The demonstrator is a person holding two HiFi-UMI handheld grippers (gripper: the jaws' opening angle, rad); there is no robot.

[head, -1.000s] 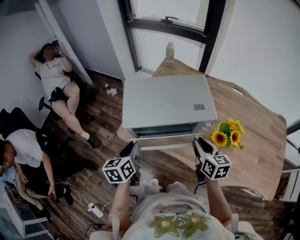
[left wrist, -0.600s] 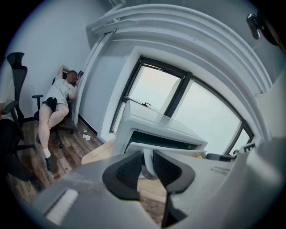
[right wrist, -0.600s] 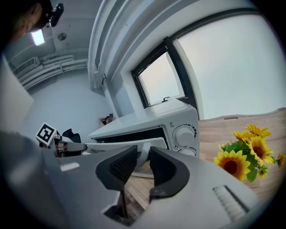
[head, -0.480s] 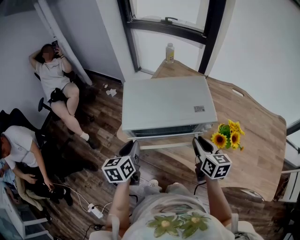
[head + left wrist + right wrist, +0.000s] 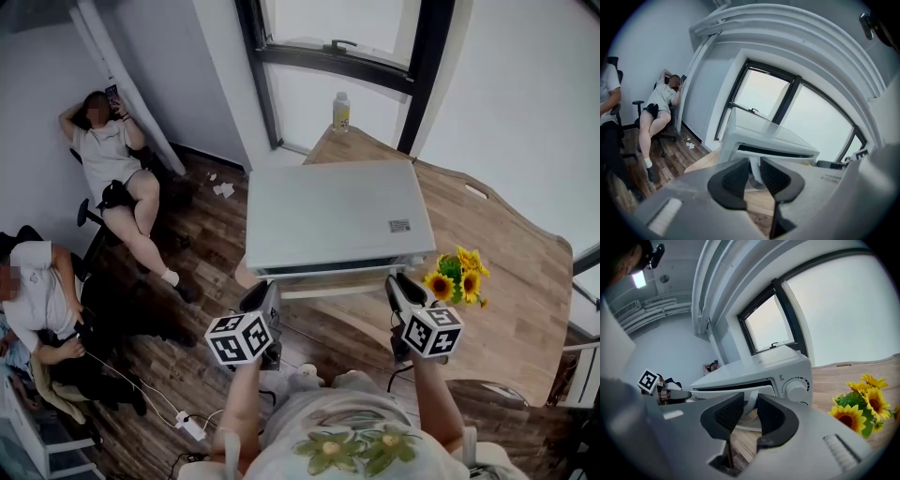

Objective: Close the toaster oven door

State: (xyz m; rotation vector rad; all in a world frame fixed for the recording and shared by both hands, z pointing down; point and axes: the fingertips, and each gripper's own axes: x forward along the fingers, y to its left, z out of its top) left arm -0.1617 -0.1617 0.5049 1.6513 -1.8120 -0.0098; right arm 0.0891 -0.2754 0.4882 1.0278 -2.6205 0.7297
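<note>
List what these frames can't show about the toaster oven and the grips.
Toaster oven interior: its top hides it in the head view; both gripper views show only a dark slot.
Door handle: mostly covered by the jaws in both gripper views.
Knob markings: too small, right gripper view.
Bottle label: too small, head view.

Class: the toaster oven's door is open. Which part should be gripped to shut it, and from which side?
Grip the white handle along the door's free edge, coming from the toaster oven's front. The door hangs open toward the person, so that edge is nearest and gives most leverage. The left tongs and right tongs look closed on it, near either end.
</note>
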